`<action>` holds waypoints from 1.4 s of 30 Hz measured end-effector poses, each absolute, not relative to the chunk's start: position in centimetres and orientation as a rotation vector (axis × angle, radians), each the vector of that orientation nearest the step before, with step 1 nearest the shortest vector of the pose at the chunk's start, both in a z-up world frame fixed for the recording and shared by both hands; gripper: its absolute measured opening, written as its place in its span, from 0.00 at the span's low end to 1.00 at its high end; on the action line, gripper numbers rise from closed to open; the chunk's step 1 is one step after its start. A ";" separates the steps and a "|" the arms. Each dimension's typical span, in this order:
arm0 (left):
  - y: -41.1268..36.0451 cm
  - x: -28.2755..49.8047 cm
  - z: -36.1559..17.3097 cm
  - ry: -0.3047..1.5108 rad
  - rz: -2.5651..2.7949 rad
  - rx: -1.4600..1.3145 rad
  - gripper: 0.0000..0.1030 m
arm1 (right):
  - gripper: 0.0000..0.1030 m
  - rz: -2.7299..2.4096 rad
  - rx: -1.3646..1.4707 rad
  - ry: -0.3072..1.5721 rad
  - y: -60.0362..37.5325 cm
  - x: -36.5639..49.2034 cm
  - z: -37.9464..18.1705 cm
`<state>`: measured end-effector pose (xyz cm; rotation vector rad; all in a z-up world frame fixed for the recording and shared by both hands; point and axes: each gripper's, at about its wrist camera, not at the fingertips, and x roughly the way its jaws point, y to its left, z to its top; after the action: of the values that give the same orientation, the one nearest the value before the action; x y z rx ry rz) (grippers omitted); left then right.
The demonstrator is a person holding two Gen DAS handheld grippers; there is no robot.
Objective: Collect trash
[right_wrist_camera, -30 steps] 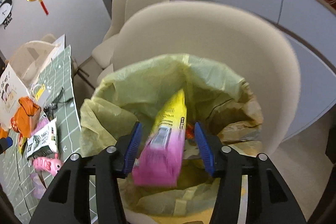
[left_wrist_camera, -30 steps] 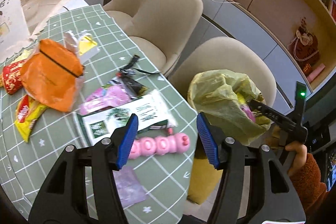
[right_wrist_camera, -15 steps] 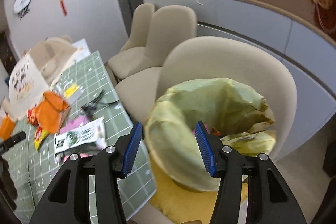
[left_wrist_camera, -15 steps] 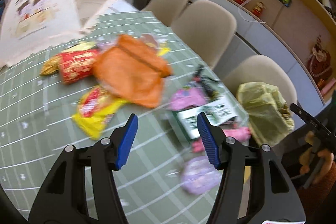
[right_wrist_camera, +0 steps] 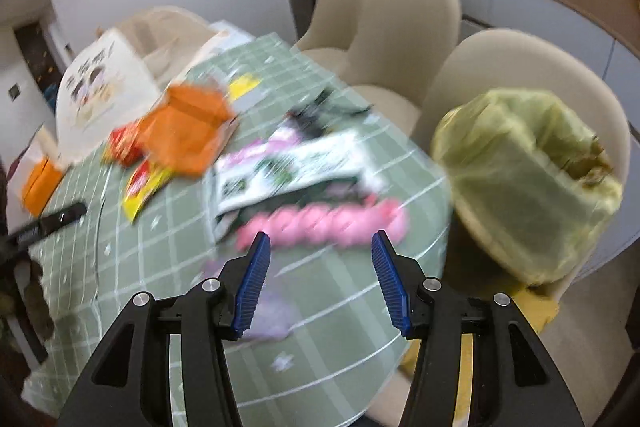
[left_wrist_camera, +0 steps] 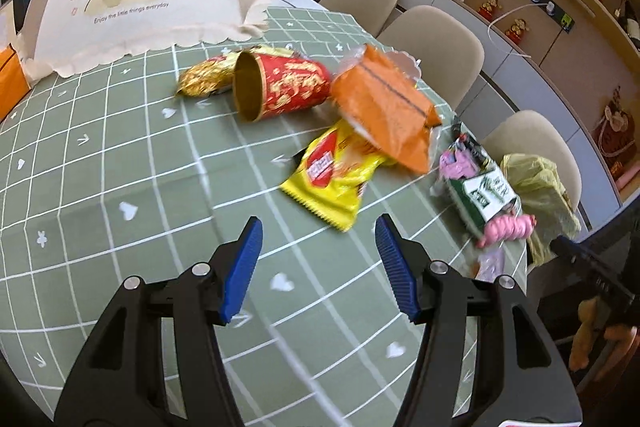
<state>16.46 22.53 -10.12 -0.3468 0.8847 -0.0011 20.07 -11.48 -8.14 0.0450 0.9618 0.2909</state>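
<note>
The left gripper (left_wrist_camera: 318, 267) stands open and empty at the frame's lower middle, the yellow snack packet (left_wrist_camera: 334, 179) just above it; the right gripper (right_wrist_camera: 318, 281), likewise open and empty, faces the pink toy-like piece (right_wrist_camera: 320, 225). This looks like the reach for the next piece, which then needs carrying to the yellow-green trash bag (right_wrist_camera: 524, 183) on the chair at right.

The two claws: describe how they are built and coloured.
The left claw and the right claw match: glossy black plastic frames, silver bolts at the pivots, and ribbed blue pads lining the fingers. A fuzzy rust-brown sleeve shows behind the right one.
</note>
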 end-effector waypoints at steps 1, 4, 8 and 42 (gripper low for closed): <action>22.9 16.2 -10.3 0.888 -0.012 -0.342 0.54 | 0.48 0.288 0.046 0.977 -10.9 19.3 -8.7; 23.3 15.7 -10.9 0.893 -0.034 -0.321 0.54 | 0.48 0.272 0.054 1.026 -10.1 17.3 -10.3; 23.8 15.7 -11.7 0.908 -0.047 -0.328 0.54 | 0.48 0.268 0.162 1.083 -9.6 15.3 -12.2; 32.9 34.2 -13.4 1.026 -0.189 -0.284 0.22 | 0.51 0.141 0.107 1.104 -7.4 14.4 -13.2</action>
<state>34.15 32.90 -13.43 -0.2839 1.0263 -0.1887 14.37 -7.42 -13.20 0.1071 1.1037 0.1415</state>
